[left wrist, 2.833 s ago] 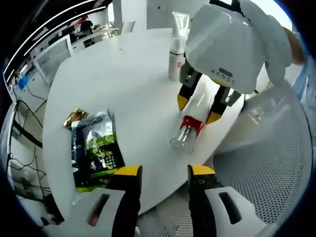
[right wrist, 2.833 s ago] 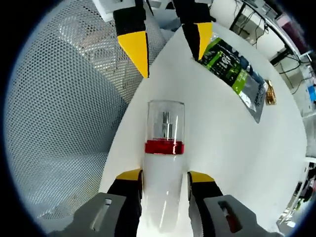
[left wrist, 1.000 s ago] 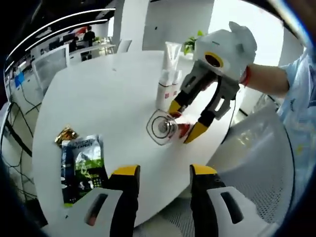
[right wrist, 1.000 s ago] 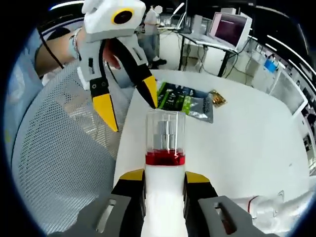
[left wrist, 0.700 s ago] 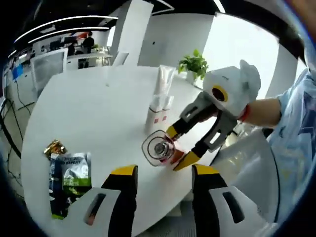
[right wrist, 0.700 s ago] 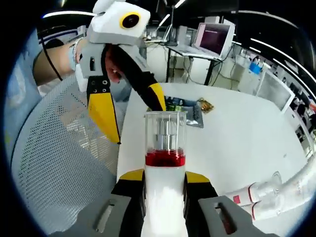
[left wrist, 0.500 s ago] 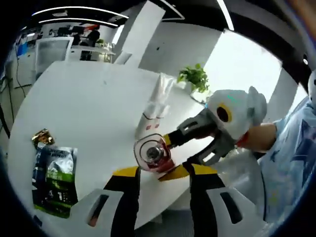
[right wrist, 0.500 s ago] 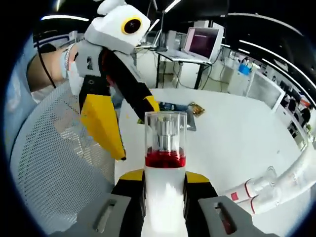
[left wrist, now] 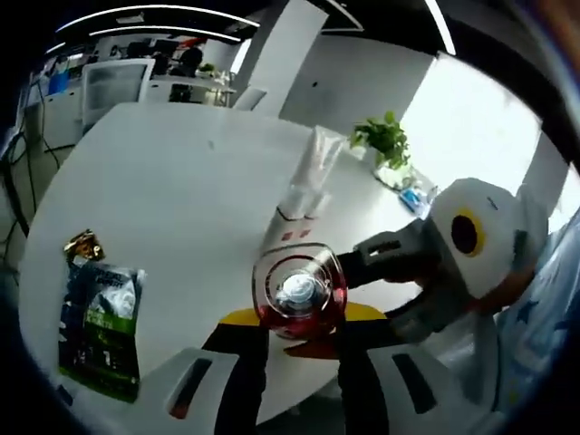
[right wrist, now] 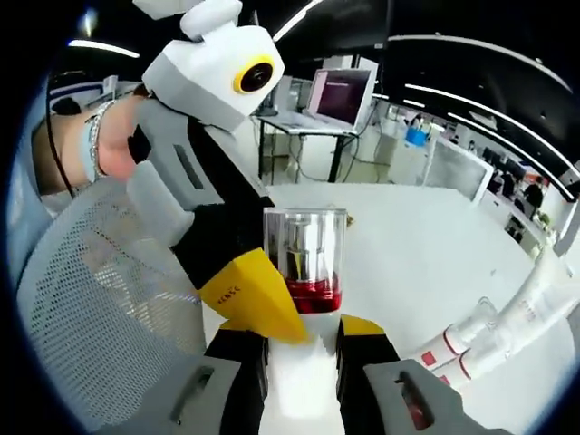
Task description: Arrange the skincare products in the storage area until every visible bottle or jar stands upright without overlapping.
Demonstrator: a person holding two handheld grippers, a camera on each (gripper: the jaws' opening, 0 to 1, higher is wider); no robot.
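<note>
A white bottle with a red band and a clear cap (right wrist: 304, 243) is off the white table (left wrist: 163, 181), and my right gripper (right wrist: 304, 332) is shut on its body. In the left gripper view the cap (left wrist: 299, 290) points at the camera, and my left gripper (left wrist: 304, 317) is open with a jaw on either side of it. Whether those jaws touch the cap I cannot tell. The right gripper (left wrist: 355, 294) reaches in from the right. One yellow fingertip (right wrist: 256, 304) of the left gripper crosses the bottle's lower left. Two white tubes (left wrist: 304, 195) are on the table behind it.
A green snack packet (left wrist: 98, 331) and a small gold wrapper (left wrist: 82, 245) lie near the table's left edge. A grey mesh chair (right wrist: 82, 299) is beside the table. The tubes (right wrist: 494, 340) are at the lower right of the right gripper view.
The two grippers have come together. The bottle has been lifted off the table and tilted toward the left gripper, whose jaws now stand around its cap.
</note>
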